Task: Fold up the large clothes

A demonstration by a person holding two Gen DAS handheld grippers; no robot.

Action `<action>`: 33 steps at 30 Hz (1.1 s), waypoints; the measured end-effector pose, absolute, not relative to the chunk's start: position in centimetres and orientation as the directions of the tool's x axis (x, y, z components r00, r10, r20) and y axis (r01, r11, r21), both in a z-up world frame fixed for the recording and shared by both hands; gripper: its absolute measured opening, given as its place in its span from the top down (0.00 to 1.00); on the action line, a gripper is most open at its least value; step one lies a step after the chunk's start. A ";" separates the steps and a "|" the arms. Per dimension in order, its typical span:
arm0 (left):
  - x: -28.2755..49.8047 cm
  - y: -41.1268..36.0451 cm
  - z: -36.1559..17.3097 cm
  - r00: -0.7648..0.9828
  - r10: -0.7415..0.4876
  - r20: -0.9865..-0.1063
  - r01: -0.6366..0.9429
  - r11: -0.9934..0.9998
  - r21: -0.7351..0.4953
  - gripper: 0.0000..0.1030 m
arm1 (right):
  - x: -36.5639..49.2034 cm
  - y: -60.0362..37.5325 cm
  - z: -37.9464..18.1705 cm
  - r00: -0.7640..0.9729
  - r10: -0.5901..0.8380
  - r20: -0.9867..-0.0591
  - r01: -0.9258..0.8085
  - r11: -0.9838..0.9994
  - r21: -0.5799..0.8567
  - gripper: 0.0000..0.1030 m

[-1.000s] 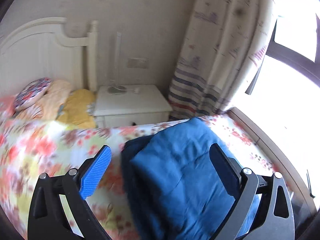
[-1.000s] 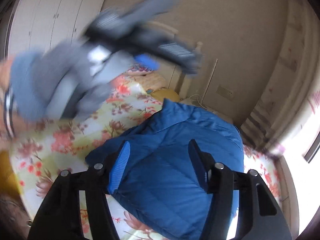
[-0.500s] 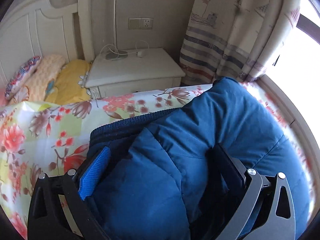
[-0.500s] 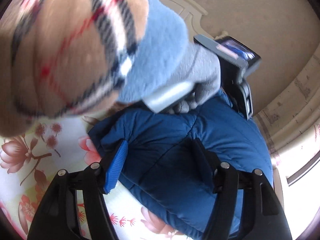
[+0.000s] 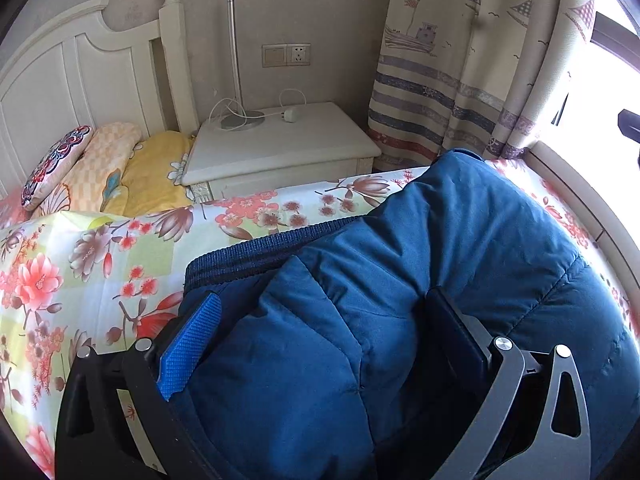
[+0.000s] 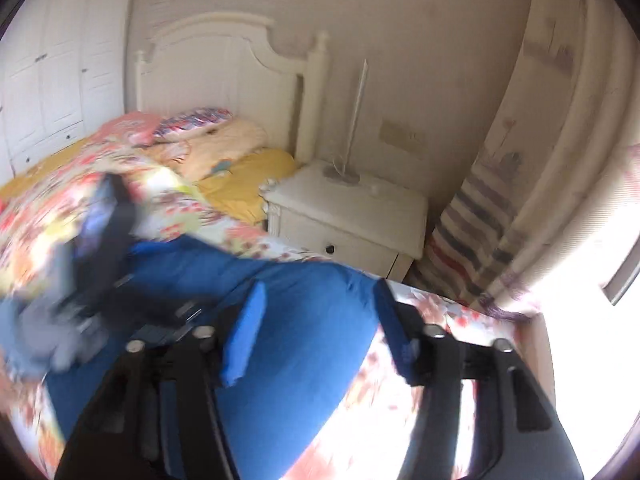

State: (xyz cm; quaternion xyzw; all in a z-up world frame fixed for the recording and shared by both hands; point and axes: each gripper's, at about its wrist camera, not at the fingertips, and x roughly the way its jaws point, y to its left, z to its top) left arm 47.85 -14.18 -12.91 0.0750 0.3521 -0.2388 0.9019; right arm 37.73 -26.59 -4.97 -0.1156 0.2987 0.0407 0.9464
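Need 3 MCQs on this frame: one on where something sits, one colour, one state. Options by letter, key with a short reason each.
1. Where does the lamp base stand?
A. on the white nightstand
B. on the bed
C. on the window sill

2. What colour is the padded jacket on the floral bedspread?
A. red
B. blue
C. grey

3. How does the left gripper stand to the jacket?
A. far above it, nothing between its fingers
B. fingers apart, with a bulge of jacket between them
C. fingers shut flat on the bedspread

Key:
1 A: the round base and its cable rest on the nightstand top beside the headboard.
2 B: the quilted fabric is blue in both wrist views.
3 B: blue fabric fills the gap between the two fingers; whether they squeeze it cannot be told.
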 end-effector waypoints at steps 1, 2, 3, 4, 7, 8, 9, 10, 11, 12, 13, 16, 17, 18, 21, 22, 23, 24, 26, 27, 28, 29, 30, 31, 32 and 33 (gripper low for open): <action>47.8 -14.2 -12.9 0.638 -0.377 -0.671 0.483 0.875 -0.032 0.04 | 40.0 -27.0 -5.4 0.798 0.005 -0.603 -0.145 0.972 -0.184 0.55; 47.8 -14.2 -12.9 0.639 -0.376 -0.671 0.483 0.875 -0.031 0.04 | 42.5 -27.4 -6.2 0.768 0.009 -0.641 -0.152 0.974 -0.168 0.55; 47.8 -14.2 -12.9 0.639 -0.376 -0.671 0.483 0.875 -0.030 0.04 | 44.9 -27.7 -7.6 0.721 0.030 -0.692 -0.179 0.973 -0.144 0.55; 47.8 -14.2 -12.9 0.640 -0.377 -0.669 0.483 0.875 -0.031 0.04 | 47.3 -28.0 -9.1 0.662 0.053 -0.748 -0.211 0.970 -0.118 0.53; 48.0 -14.2 -13.0 0.651 -0.351 -0.673 0.464 0.886 -0.014 0.04 | 51.6 -27.9 -14.3 0.556 0.061 -0.829 -0.232 0.969 -0.084 0.38; 48.2 -14.2 -13.2 0.647 -0.349 -0.678 0.462 0.887 -0.015 0.04 | 51.7 -28.0 -14.2 0.555 0.071 -0.829 -0.212 0.976 -0.059 0.37; 48.3 -14.1 -13.2 0.643 -0.351 -0.680 0.462 0.886 -0.021 0.04 | 51.9 -28.3 -14.3 0.556 0.067 -0.829 -0.206 0.977 -0.059 0.37; 48.3 -14.1 -13.3 0.638 -0.359 -0.682 0.466 0.884 -0.029 0.04 | 51.6 -28.2 -14.2 0.560 0.053 -0.827 -0.209 0.975 -0.079 0.37; 48.3 -14.1 -13.3 0.637 -0.361 -0.681 0.468 0.883 -0.030 0.04 | 51.6 -28.4 -14.5 0.563 0.053 -0.825 -0.206 0.975 -0.078 0.37; 48.4 -14.0 -13.3 0.638 -0.361 -0.680 0.468 0.883 -0.029 0.04 | 51.5 -28.7 -14.6 0.569 0.060 -0.820 -0.200 0.978 -0.067 0.37; 48.4 -14.0 -13.3 0.638 -0.359 -0.681 0.467 0.884 -0.028 0.04 | 51.4 -28.8 -14.7 0.577 0.065 -0.814 -0.189 0.980 -0.056 0.37; 48.3 -13.9 -13.4 0.638 -0.360 -0.681 0.466 0.884 -0.030 0.04 | 51.4 -29.3 -15.4 0.603 0.065 -0.795 -0.157 0.987 -0.039 0.37; 48.3 -13.9 -13.4 0.636 -0.362 -0.682 0.467 0.884 -0.033 0.04 | 51.1 -28.8 -15.3 0.611 0.054 -0.790 -0.152 0.987 -0.050 0.37; 48.4 -13.9 -13.5 0.631 -0.364 -0.685 0.469 0.883 -0.038 0.04 | 51.2 -28.4 -15.5 0.619 0.033 -0.785 -0.142 0.987 -0.071 0.34; 48.3 -13.7 -13.4 0.626 -0.370 -0.687 0.472 0.881 -0.044 0.04 | 50.4 -28.4 -14.2 0.621 -0.035 -0.783 -0.099 0.988 -0.123 0.27; 48.3 -13.6 -13.4 0.629 -0.368 -0.685 0.471 0.881 -0.041 0.04 | 49.6 -28.6 -13.3 0.632 -0.057 -0.773 -0.056 0.991 -0.118 0.27; 48.2 -13.4 -13.4 0.633 -0.368 -0.681 0.468 0.883 -0.043 0.04 | 47.8 -29.0 -11.9 0.659 -0.056 -0.750 -0.012 0.996 -0.084 0.27; 48.3 -13.2 -13.4 0.632 -0.373 -0.679 0.467 0.883 -0.050 0.04 | 45.7 -29.2 -10.7 0.691 -0.061 -0.720 0.014 0.997 -0.071 0.27; 48.7 -12.8 -13.4 0.614 -0.398 -0.682 0.471 0.878 -0.089 0.04 | 41.4 -29.2 -9.4 0.734 -0.048 -0.677 0.018 0.999 -0.051 0.27; 48.9 -12.6 -13.4 0.607 -0.407 -0.683 0.473 0.875 -0.102 0.04 | 39.3 -28.8 -9.2 0.741 -0.028 -0.671 -0.011 0.998 -0.054 0.27; 49.0 -12.3 -13.3 0.596 -0.425 -0.681 0.477 0.870 -0.125 0.04 | 37.6 -28.3 -9.1 0.744 -0.018 -0.668 -0.039 0.997 -0.070 0.27; 48.8 -11.9 -13.0 0.593 -0.439 -0.675 0.474 0.868 -0.147 0.06 | 35.3 -27.5 -9.2 0.744 -0.014 -0.668 -0.068 0.993 -0.097 0.27; 48.5 -11.2 -12.4 0.607 -0.441 -0.661 0.456 0.875 -0.164 0.13 | 33.9 -27.1 -9.2 0.743 -0.006 -0.670 -0.088 0.990 -0.107 0.27; 47.3 -10.1 -11.1 0.659 -0.417 -0.626 0.414 0.896 -0.162 0.14 | 31.9 -26.6 -9.1 0.746 0.016 -0.666 -0.122 0.986 -0.113 0.27; 45.7 -8.8 -9.6 0.709 -0.404 -0.578 0.390 0.907 -0.156 0.14 | 30.5 -26.2 -9.0 0.752 0.032 -0.659 -0.143 0.983 -0.115 0.27; 44.7 -8.0 -8.7 0.730 -0.407 -0.550 0.389 0.908 -0.156 0.13 | 29.1 -26.0 -8.9 0.758 0.043 -0.651 -0.157 0.981 -0.118 0.25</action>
